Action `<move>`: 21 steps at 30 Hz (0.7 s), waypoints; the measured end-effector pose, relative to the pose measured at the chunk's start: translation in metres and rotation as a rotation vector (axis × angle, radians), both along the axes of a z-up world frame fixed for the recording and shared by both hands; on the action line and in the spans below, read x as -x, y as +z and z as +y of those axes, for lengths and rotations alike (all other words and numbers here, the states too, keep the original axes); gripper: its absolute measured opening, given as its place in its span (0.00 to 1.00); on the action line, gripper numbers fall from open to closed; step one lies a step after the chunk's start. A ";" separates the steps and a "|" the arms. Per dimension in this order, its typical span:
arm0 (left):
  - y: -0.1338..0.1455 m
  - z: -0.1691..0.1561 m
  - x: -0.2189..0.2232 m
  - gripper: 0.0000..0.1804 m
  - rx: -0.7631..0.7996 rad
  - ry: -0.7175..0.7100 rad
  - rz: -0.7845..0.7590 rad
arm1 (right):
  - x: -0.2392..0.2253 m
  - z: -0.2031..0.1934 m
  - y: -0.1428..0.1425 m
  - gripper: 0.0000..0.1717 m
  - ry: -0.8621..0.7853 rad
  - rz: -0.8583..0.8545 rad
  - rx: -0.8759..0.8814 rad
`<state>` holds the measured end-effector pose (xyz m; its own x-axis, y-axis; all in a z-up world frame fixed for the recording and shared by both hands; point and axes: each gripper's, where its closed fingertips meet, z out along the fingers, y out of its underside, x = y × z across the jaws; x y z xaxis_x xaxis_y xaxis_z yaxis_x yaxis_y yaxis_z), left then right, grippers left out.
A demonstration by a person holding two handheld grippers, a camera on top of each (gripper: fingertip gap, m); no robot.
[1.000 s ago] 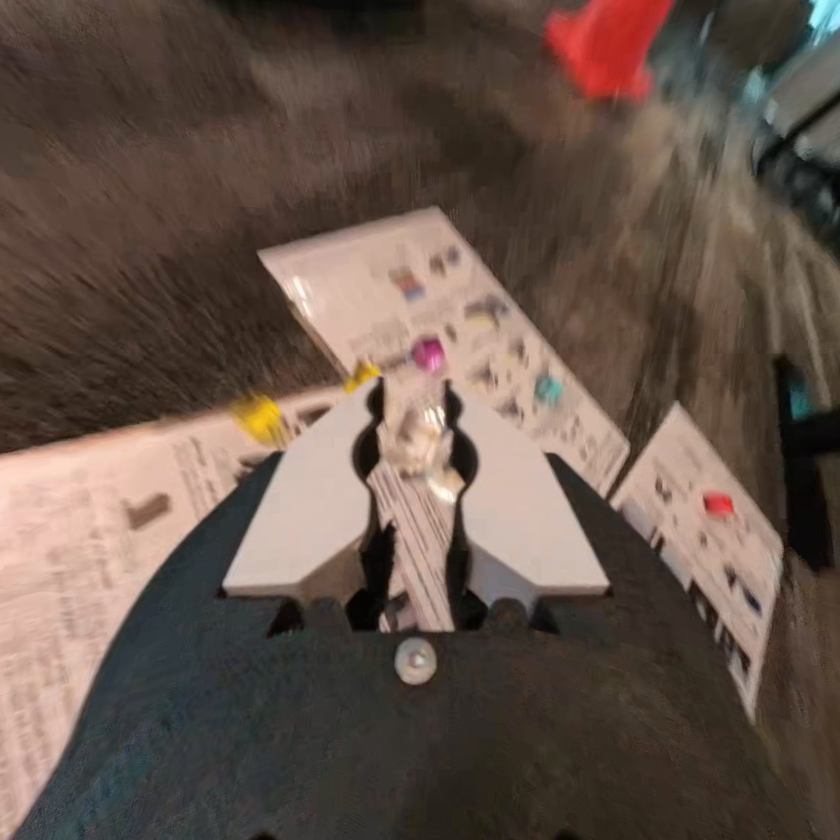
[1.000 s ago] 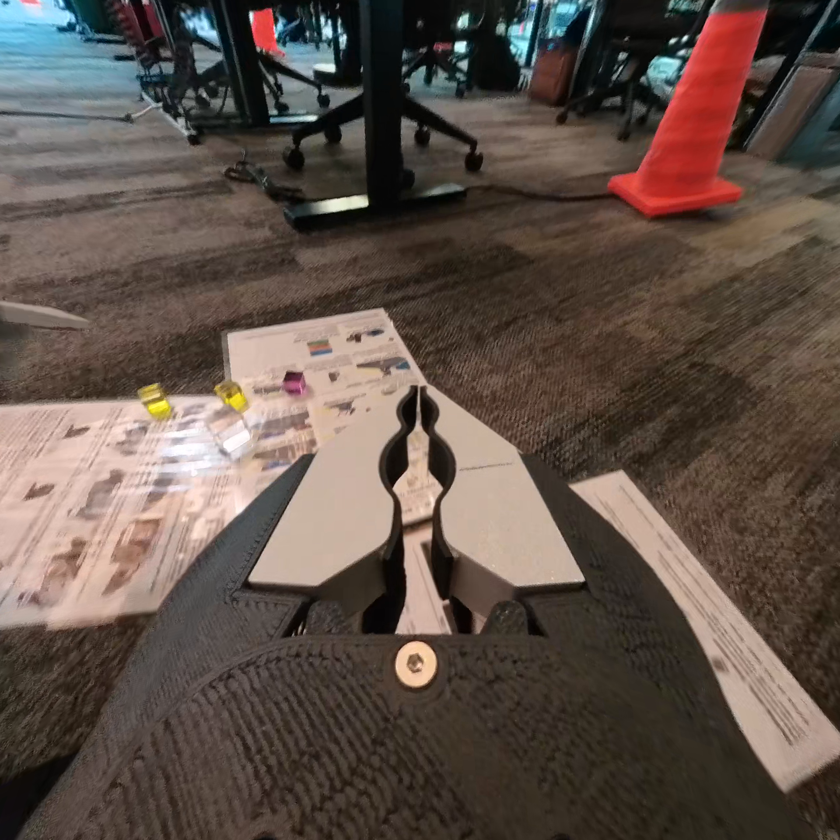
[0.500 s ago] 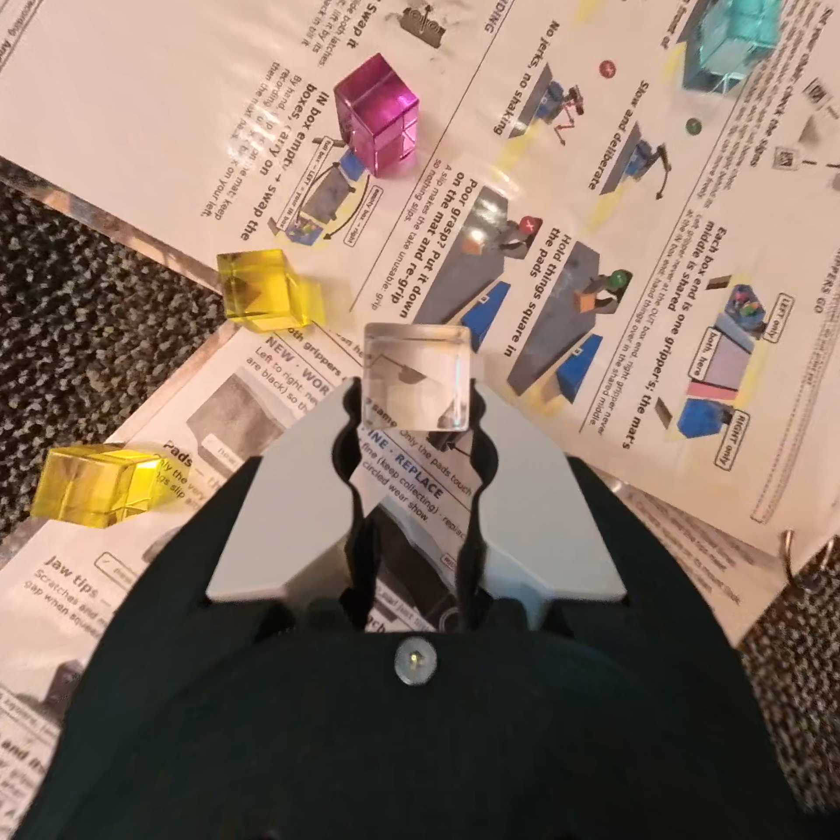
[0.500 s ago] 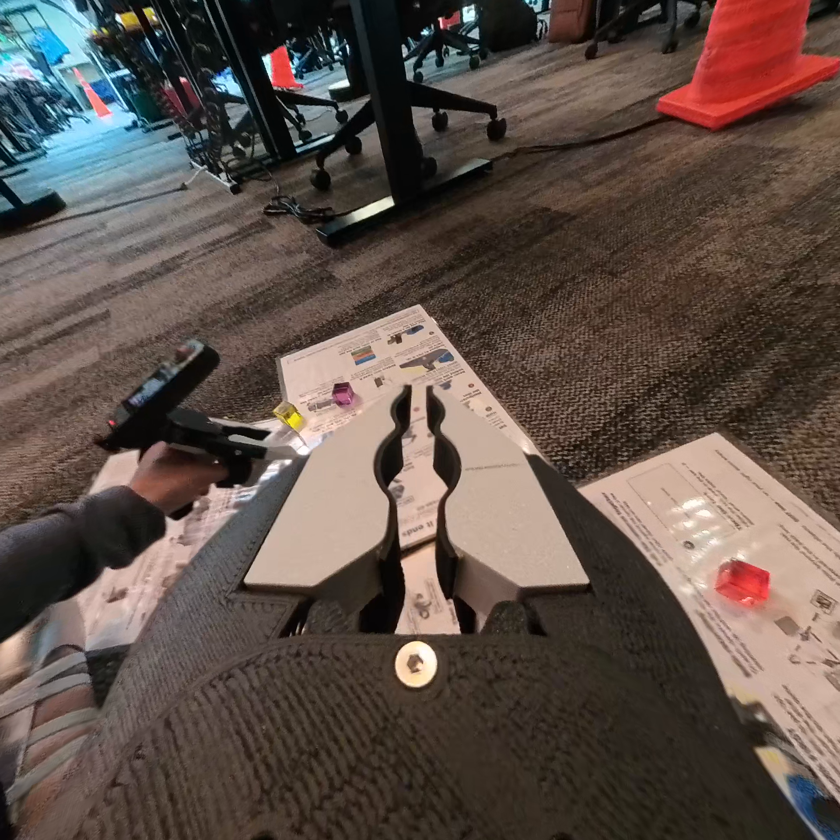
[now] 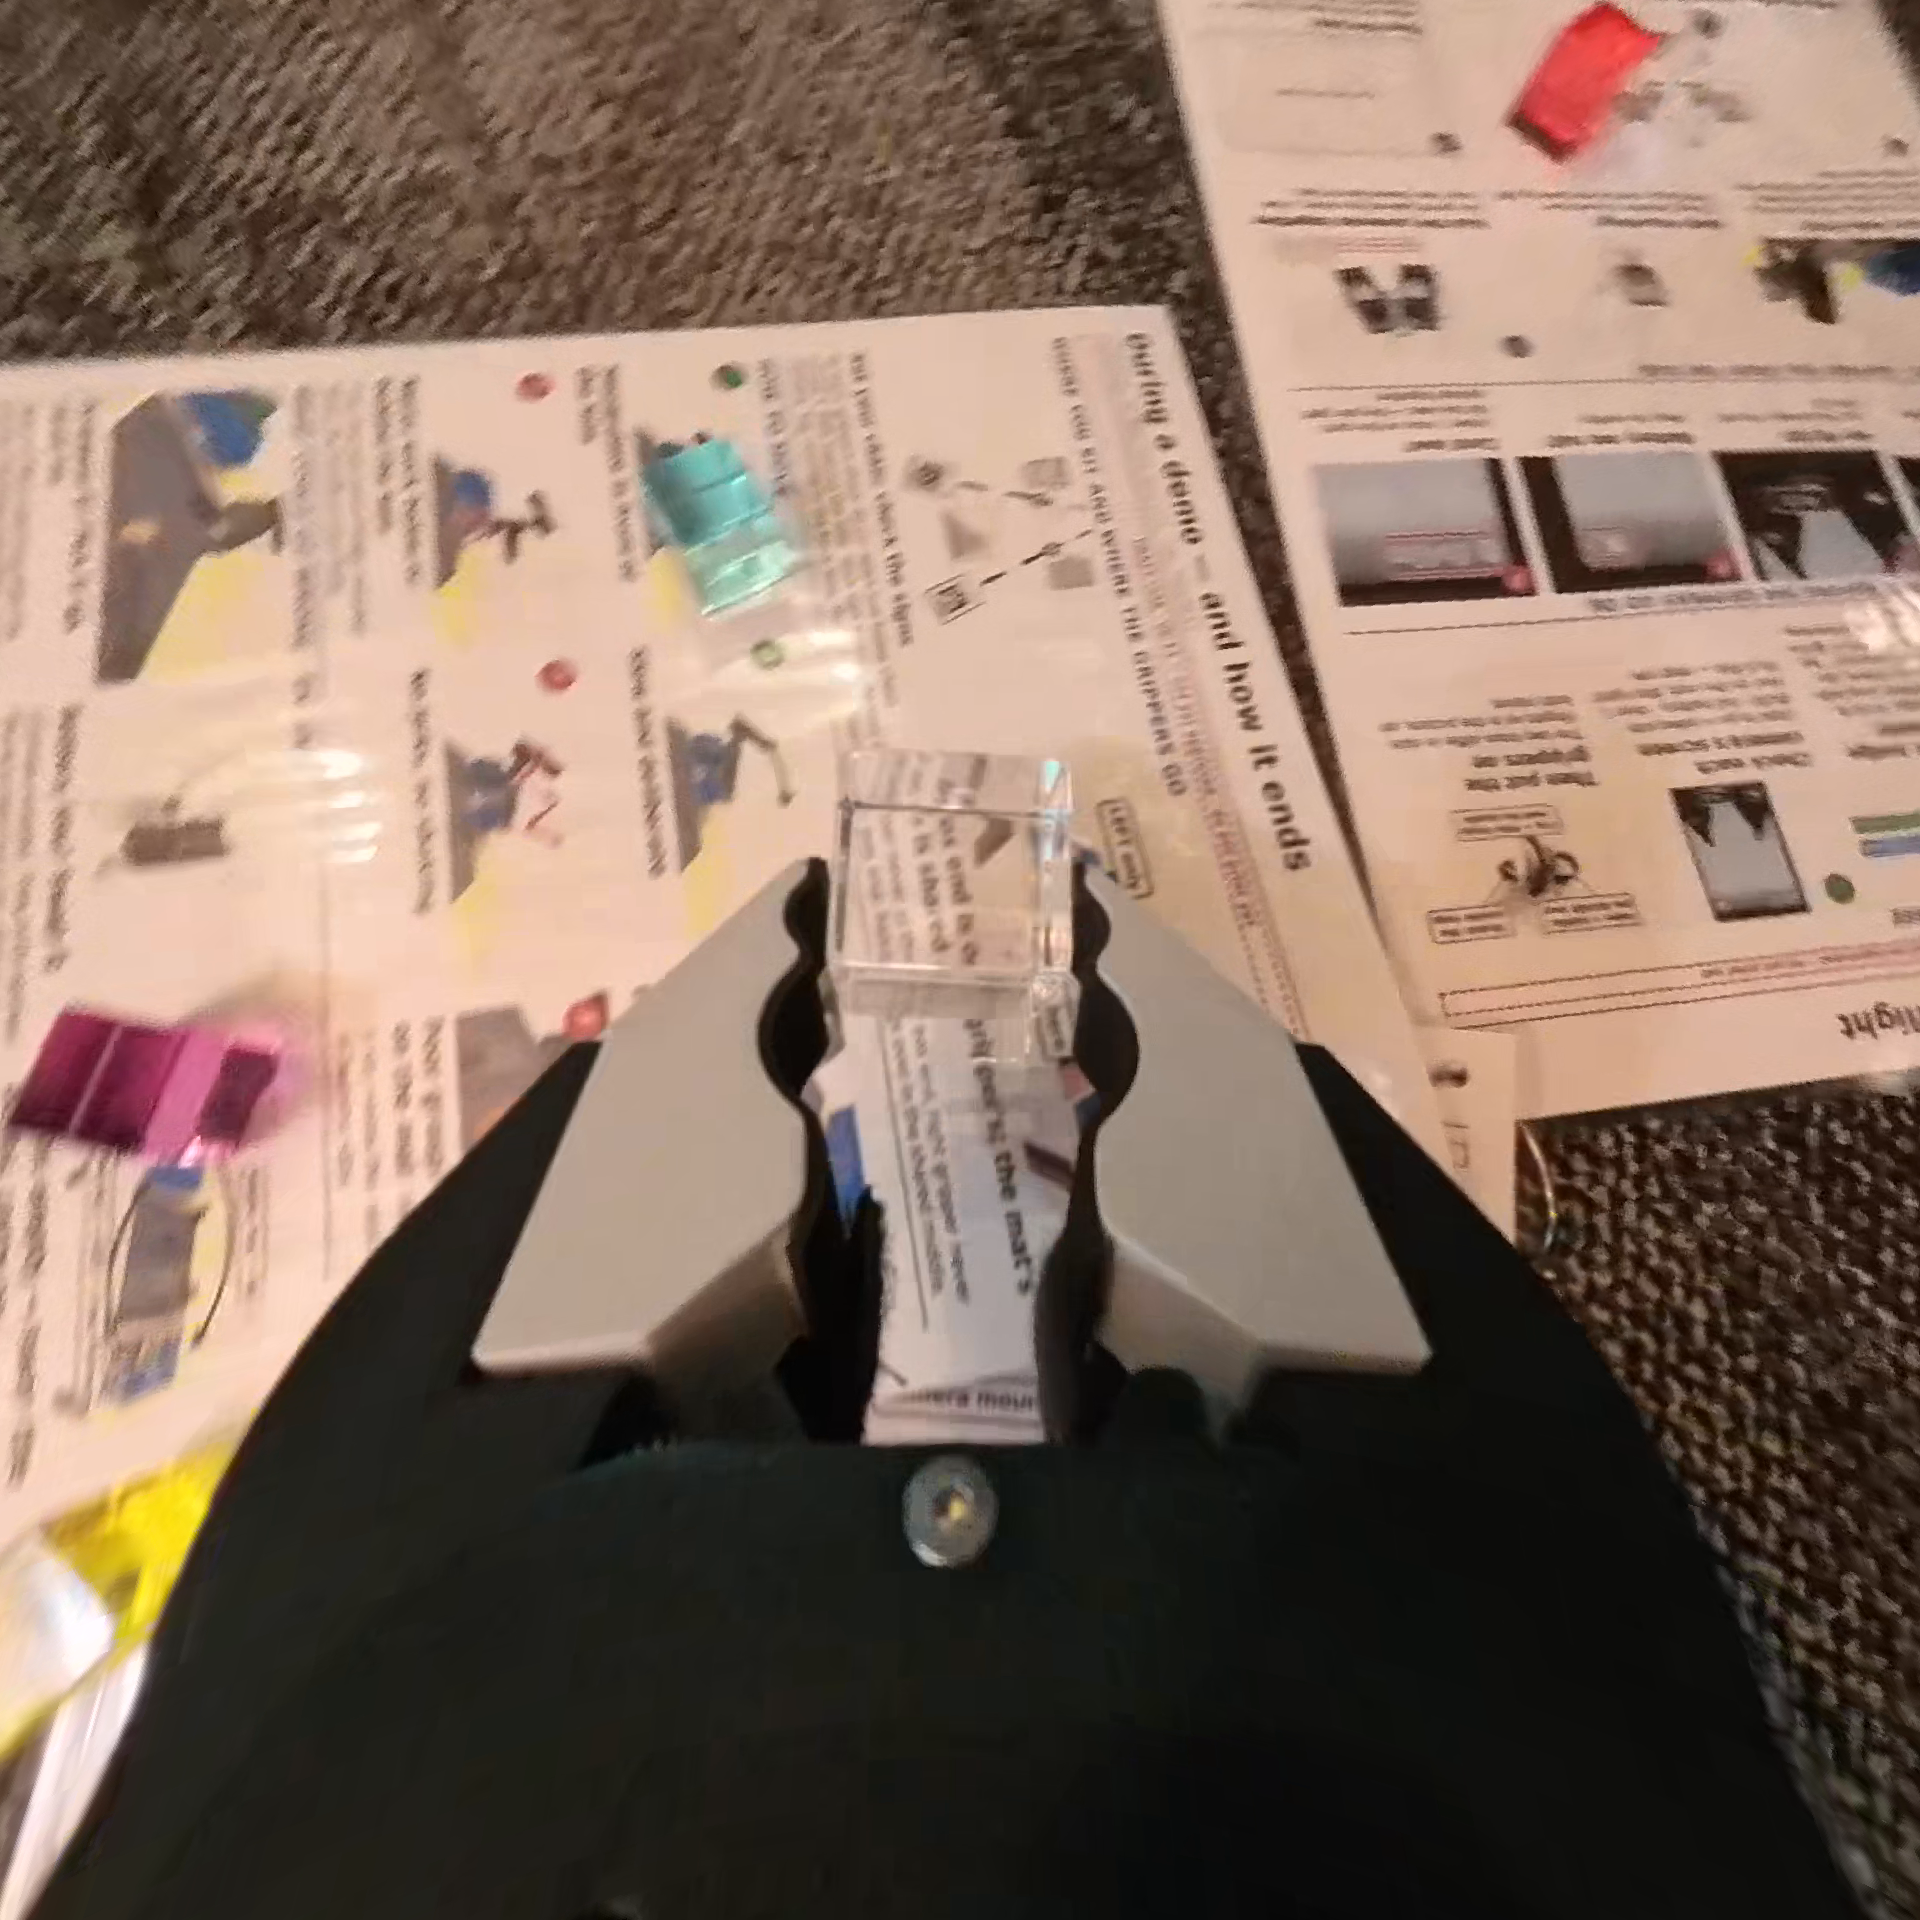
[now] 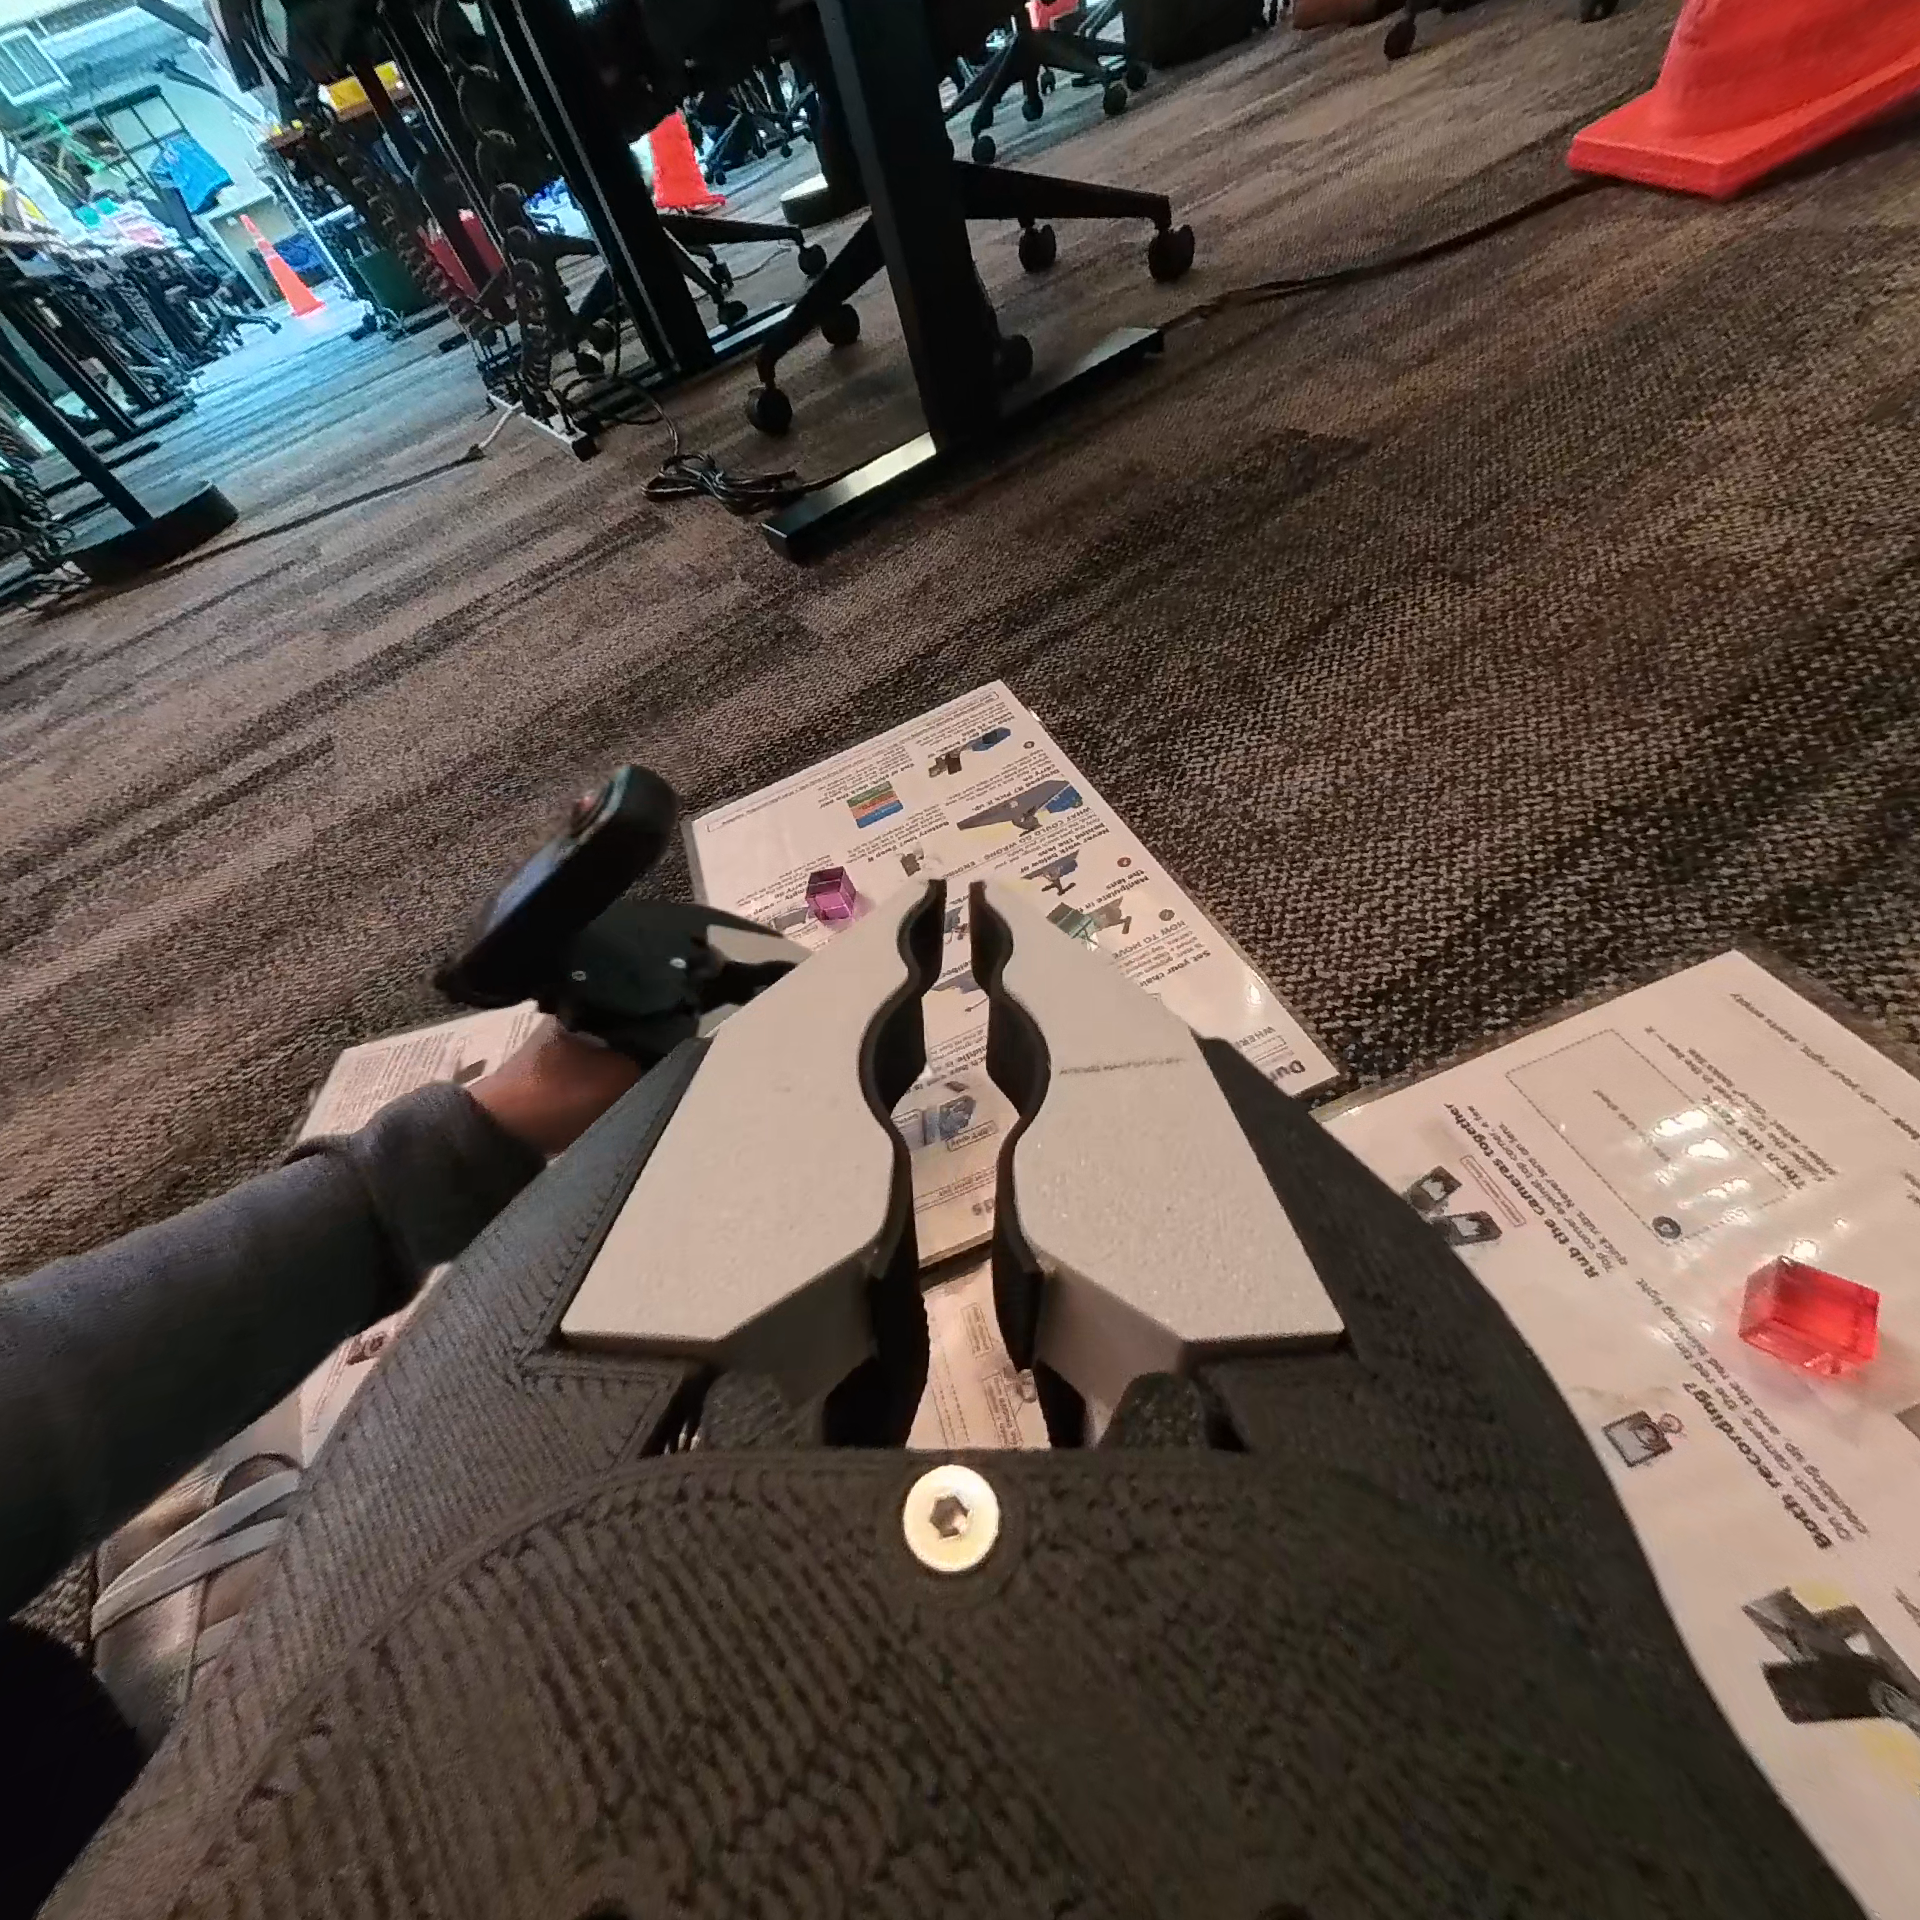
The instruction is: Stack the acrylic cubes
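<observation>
In the left wrist view the left claw [image 5: 956, 914] pinches a clear cube [image 5: 951, 868] between its fingertips, both pads against the cube's sides, above a laminated sheet [image 5: 987, 499] lying on carpet [image 5: 520, 156]. A teal cube [image 5: 717, 525] rests farther out on that sheet, a magenta cube [image 5: 145, 1081] to the left, a red cube [image 5: 1574, 78] on another sheet at upper right — all blurred. In the right wrist view the right claw [image 6: 958, 894] is nearly pressed together on nothing, above the sheets; the red cube [image 6: 1808, 1314] lies to its right, and a hand [image 6: 551, 1081] holds the left claw at left.
</observation>
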<state>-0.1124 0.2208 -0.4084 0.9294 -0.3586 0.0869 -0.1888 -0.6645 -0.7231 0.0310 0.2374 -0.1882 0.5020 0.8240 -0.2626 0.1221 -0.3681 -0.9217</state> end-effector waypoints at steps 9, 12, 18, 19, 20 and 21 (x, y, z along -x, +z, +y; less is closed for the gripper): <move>-0.034 0.001 -0.028 0.25 0.127 -0.242 0.096 | 0.002 0.000 -0.006 0.01 0.007 -0.006 0.023; -0.038 0.003 -0.029 0.25 0.100 -0.200 0.027 | 0.003 0.000 -0.009 0.01 0.010 -0.015 0.032; -0.016 0.003 -0.007 0.50 0.026 -0.090 0.004 | 0.001 0.002 -0.011 0.01 0.004 -0.018 0.035; -0.005 0.003 0.007 0.53 -0.014 -0.031 -0.015 | 0.001 0.003 -0.011 0.01 0.004 -0.016 0.038; 0.002 0.000 0.024 0.56 -0.034 0.049 -0.053 | 0.001 0.003 -0.011 0.01 0.004 -0.014 0.043; 0.003 -0.007 0.044 0.61 -0.009 0.149 -0.110 | 0.001 0.002 -0.012 0.02 0.005 -0.013 0.048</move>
<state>-0.1561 0.2141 -0.4056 0.9573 -0.2193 0.1883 -0.0086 -0.6727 -0.7398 0.0301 0.2398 -0.2003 0.5012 0.8134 -0.2954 0.1357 -0.4110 -0.9015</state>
